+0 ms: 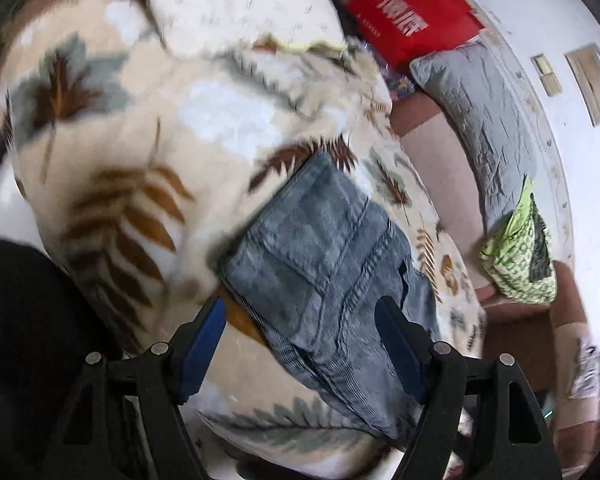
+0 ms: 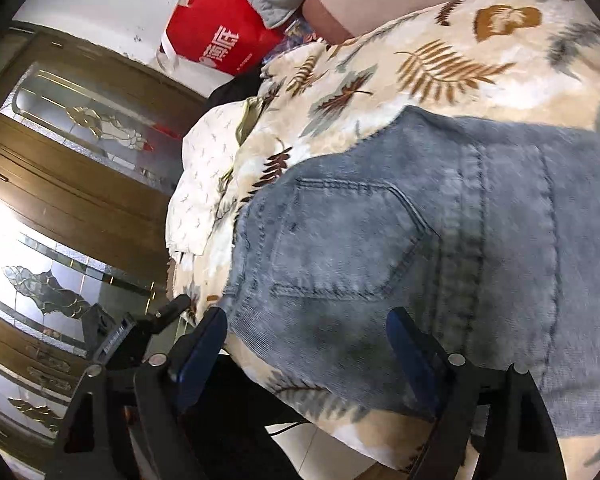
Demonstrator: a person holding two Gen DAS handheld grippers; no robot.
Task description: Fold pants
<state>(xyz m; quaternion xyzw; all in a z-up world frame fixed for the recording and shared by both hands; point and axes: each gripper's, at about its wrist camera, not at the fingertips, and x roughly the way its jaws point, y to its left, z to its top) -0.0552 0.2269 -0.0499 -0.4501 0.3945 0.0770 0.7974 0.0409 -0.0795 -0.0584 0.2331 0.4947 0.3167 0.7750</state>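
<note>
Pants: blue denim, folded into a compact stack, lying flat on the leaf-print blanket that is covering the bed. Back pocket facing up in my right wrist view, seams running across the top layer.

My left gripper is hovering over the near edge of the pants, fingers standing wide. Denim is showing between them, but the pads are not pressing on it. Left view is blurred.

My right gripper is also hanging over the stack, fingers spread wide, nothing clamped. The denim's lower edge is lying between the two blue pads, just clear of them.

Beyond the blanket: a grey quilted pillow is lying against the white wall, a red bag is sitting at the far end, a green-patterned cloth is resting beside the pillow. A wooden door with patterned glass is filling the left of my right wrist view.
</note>
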